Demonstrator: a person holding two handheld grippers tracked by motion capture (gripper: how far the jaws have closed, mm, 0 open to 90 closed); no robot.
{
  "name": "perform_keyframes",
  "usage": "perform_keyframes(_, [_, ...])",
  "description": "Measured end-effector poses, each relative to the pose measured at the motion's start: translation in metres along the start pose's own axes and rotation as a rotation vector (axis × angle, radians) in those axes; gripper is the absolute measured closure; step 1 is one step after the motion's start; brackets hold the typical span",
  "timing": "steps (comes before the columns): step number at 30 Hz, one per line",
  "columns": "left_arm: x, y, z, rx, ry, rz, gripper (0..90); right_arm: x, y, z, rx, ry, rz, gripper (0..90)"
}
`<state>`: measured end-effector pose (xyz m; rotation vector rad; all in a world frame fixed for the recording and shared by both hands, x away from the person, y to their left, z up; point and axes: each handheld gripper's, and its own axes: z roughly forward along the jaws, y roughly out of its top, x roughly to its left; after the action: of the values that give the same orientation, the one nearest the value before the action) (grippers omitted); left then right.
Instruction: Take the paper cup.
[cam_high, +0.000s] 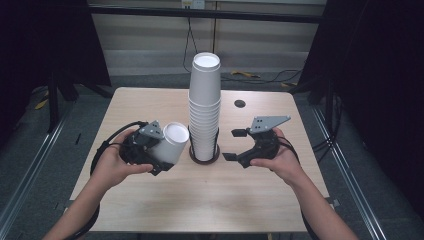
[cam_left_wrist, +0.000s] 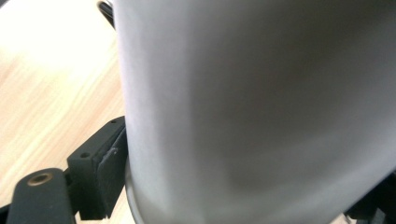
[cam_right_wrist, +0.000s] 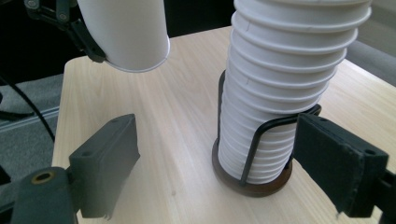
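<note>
Beside cup stack (cam_high: 204, 107) in wire holder (cam_high: 215, 145), left gripper (cam_high: 150, 150) seemingly clamping cup (cam_high: 170, 144)

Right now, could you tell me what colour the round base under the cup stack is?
Dark brown; the base shows best in the right gripper view.

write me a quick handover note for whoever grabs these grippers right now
Left gripper: shut on a single white cup, held upside down and tilted, clear of the table, just left of the stack.
Right gripper: open, empty, jaws either side of the lower part of the cup stack, not touching it.
Stack stands upside down in its wire holder at mid-table.
Done: one cup is in the left grip, apart from the stack.
Left: probably set that cup down or restack it; which one I cannot tell.
</note>
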<state>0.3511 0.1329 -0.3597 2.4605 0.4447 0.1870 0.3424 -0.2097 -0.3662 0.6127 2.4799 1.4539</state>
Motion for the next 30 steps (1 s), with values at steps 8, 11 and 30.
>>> perform_keyframes(8, [-0.008, 0.005, 0.011, 0.052, -0.016, 0.035, 13.7, 0.004, -0.003, 0.002, 0.036, 0.032, -0.013, 13.7])
perform_keyframes(11, [-0.012, 0.008, 0.016, 0.063, -0.022, 0.043, 13.7, 0.005, -0.005, 0.003, 0.056, 0.037, -0.025, 13.8])
perform_keyframes(30, [-0.027, 0.026, 0.034, 0.167, -0.046, 0.11, 14.4, 0.012, -0.013, 0.005, 0.088, 0.092, -0.047, 13.8])
